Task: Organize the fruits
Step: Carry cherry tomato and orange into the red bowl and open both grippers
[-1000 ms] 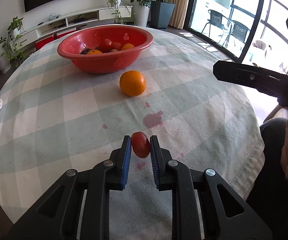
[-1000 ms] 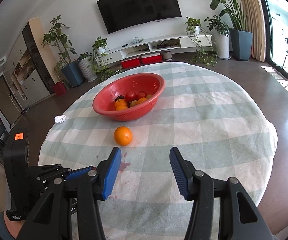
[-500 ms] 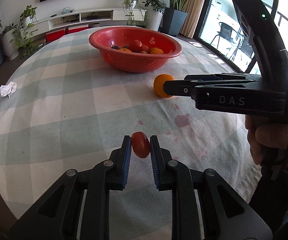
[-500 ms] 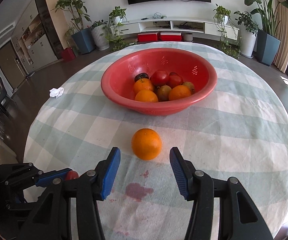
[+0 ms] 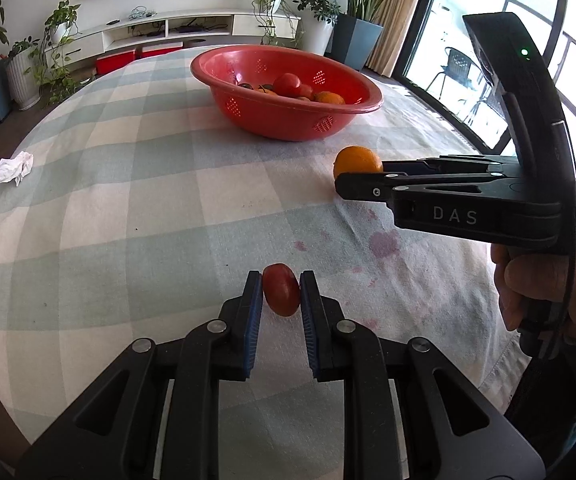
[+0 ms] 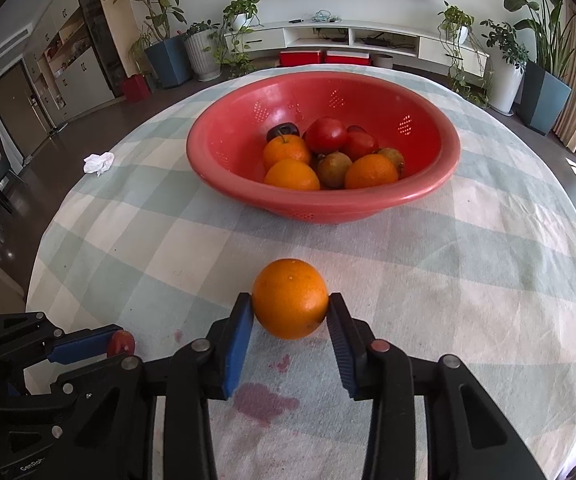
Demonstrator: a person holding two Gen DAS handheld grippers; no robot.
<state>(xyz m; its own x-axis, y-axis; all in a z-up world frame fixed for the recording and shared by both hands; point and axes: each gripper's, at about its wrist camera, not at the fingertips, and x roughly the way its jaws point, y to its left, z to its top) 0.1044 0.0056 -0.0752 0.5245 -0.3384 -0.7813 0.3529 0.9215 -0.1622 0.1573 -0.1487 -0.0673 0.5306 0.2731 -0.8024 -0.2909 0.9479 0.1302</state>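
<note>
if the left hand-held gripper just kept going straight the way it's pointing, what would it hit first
Probably the checked tablecloth just ahead: the left hand-held gripper, shut on a small tomato, angles downward at bare cloth. The red bowl lies farther on, though depth is uncertain.

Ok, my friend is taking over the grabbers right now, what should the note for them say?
Left gripper: shut on a small red tomato, held above the checked tablecloth.
Right gripper: jaws have just been closing around the loose orange, which sits on the cloth; the blue pads look to be touching its sides.
Red colander bowl: further back on the table, already holding oranges, tomatoes and some darker fruit.
Done: most fruit is in the bowl.
Left: carry the tomato and the orange to the bowl and release them. A crumpled tissue lies by the table's edge.
</note>
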